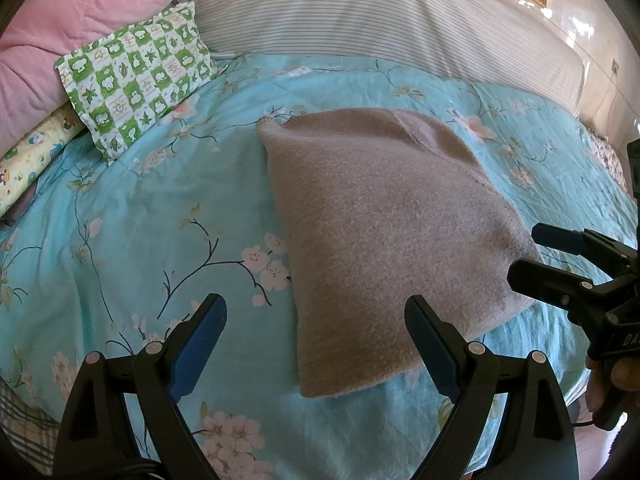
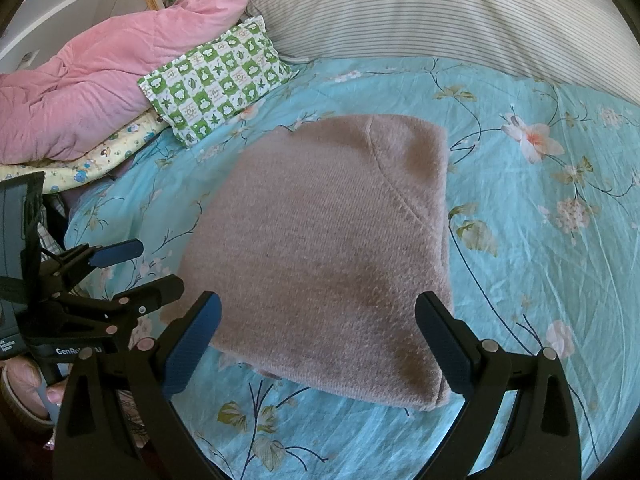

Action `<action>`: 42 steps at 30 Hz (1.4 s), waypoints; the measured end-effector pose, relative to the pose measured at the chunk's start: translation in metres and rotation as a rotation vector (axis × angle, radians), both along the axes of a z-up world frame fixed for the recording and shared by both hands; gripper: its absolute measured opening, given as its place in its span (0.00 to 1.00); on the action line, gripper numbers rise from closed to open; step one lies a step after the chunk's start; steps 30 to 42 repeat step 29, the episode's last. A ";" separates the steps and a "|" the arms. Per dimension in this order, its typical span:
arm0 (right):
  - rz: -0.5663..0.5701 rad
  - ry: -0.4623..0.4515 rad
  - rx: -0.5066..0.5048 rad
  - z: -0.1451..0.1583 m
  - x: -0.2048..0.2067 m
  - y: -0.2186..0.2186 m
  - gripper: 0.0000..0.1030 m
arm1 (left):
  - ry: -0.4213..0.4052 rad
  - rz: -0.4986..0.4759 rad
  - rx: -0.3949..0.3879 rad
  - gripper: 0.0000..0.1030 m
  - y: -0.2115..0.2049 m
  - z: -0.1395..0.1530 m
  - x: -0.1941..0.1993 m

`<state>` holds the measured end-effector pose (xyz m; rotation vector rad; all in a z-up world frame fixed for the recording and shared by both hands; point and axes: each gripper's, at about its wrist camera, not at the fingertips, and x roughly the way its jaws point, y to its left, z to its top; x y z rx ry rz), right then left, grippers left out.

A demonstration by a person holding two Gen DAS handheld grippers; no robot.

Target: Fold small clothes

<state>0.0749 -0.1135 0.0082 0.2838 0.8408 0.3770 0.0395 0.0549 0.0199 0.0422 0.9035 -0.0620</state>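
A beige knitted garment [image 1: 380,232] [image 2: 320,256] lies folded into a compact rectangle on the turquoise floral bedspread [image 1: 140,220] [image 2: 540,240]. My left gripper [image 1: 316,344] hovers open just in front of its near left corner, nothing between the blue pads. My right gripper [image 2: 320,344] is open too, above the garment's near edge, empty. The right gripper [image 1: 532,256] also shows at the right of the left wrist view. At the left of the right wrist view sits the left gripper [image 2: 156,268].
A green-and-white checked pillow [image 1: 136,80] [image 2: 216,80] and a pink quilt [image 1: 60,28] [image 2: 100,80] lie at the back left. A striped bolster [image 1: 380,12] [image 2: 460,12] runs along the back. A hand [image 2: 24,388] holds the left tool.
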 end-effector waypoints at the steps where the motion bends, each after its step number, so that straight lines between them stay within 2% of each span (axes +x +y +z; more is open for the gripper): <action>1: 0.000 0.000 0.001 0.000 0.000 0.000 0.95 | -0.001 0.000 0.000 0.88 0.000 0.000 0.000; 19: -0.004 0.001 0.015 0.002 0.009 -0.005 0.95 | -0.017 -0.016 0.030 0.88 0.003 0.002 0.009; 42: -0.031 0.003 0.018 -0.002 0.012 -0.011 0.95 | -0.018 0.001 0.017 0.88 0.011 0.005 0.020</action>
